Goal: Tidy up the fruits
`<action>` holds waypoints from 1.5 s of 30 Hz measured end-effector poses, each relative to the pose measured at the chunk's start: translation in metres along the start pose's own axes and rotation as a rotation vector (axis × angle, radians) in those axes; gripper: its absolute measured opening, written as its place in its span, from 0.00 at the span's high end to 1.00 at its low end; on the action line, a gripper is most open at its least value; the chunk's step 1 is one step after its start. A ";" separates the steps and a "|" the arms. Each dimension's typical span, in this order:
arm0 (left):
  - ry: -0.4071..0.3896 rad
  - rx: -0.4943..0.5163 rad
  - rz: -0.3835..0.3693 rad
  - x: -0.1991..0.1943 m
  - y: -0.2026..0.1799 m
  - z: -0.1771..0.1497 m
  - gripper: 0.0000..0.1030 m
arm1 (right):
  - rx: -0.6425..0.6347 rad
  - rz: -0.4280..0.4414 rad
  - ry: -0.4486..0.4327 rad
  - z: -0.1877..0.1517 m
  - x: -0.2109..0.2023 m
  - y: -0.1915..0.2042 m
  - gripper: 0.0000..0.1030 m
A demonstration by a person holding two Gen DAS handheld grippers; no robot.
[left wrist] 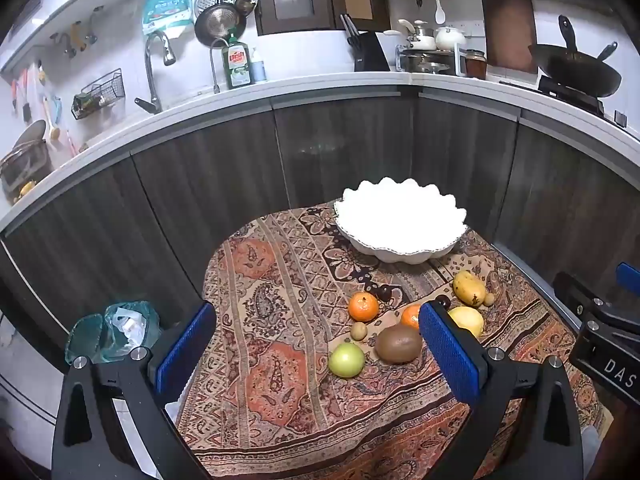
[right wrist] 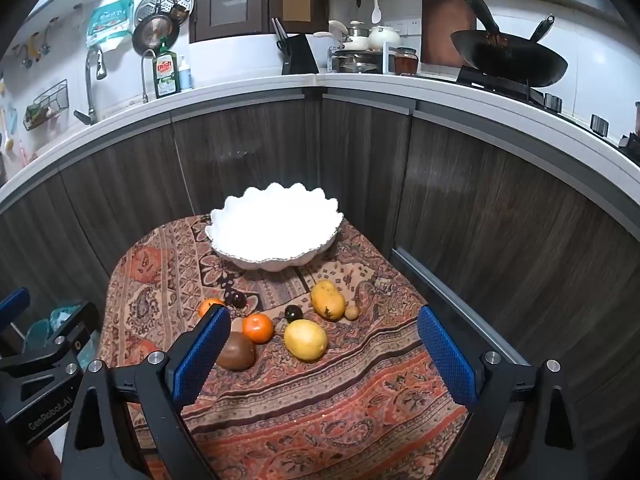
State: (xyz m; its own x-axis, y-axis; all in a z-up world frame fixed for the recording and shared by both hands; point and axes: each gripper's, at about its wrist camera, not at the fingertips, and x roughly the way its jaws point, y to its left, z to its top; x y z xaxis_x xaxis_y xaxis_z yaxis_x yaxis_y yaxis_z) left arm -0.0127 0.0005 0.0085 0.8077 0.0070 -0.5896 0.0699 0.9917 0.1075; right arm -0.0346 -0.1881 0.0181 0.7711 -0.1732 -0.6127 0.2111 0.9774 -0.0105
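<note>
Writing: green dish-soap bottle point(left wrist: 238, 65) on the far kitchen counter point(left wrist: 320, 88) is showing a red "Dish" label; the right tool's body is reading "DAS" in the left wrist view, and the left tool's body is reading "GenRobot.AI" in the right wrist view.
Left tool point(left wrist: 318, 354): hovering over the near edge of the tabletop, blue-padded fingers standing wide apart, gripping nothing.
Right tool point(right wrist: 322, 354): likewise spread wide and gripping nothing, hovering over the near edge.
Bowl: white scalloped ceramic bowl point(right wrist: 274, 236) is sitting at the far end of the tabletop, interior overexposed.
Fruits: all lying on the cloth just in front of the bowl, outside it; two orange mandarins point(left wrist: 363, 306), brown kiwi point(left wrist: 398, 343), round green fruit point(left wrist: 346, 359), yellow lemon point(right wrist: 305, 340), spotted yellow mango point(right wrist: 328, 300), two dark plums point(right wrist: 293, 312), two small tan fruits point(left wrist: 359, 331).
Surface: tabletop is wearing a red-brown paisley cloth point(right wrist: 320, 408).
Room: dark wood-grain cabinets point(right wrist: 480, 184) are curving behind; black wok point(right wrist: 508, 62) is sitting on the stove.
</note>
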 end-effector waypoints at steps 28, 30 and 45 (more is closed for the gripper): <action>0.000 0.009 -0.001 -0.001 -0.002 0.001 0.00 | 0.011 0.001 -0.014 0.003 0.000 0.001 0.07; 0.001 0.010 0.000 -0.001 -0.002 0.002 0.00 | 0.011 0.001 -0.018 0.003 0.000 0.001 0.07; 0.017 0.016 0.005 0.007 -0.001 0.000 0.00 | 0.029 0.014 0.019 0.000 0.009 0.002 0.07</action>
State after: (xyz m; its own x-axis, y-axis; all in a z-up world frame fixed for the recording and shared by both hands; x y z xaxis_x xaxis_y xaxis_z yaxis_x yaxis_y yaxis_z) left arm -0.0065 -0.0003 0.0043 0.7983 0.0143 -0.6022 0.0753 0.9895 0.1233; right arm -0.0268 -0.1874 0.0125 0.7628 -0.1571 -0.6273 0.2180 0.9757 0.0206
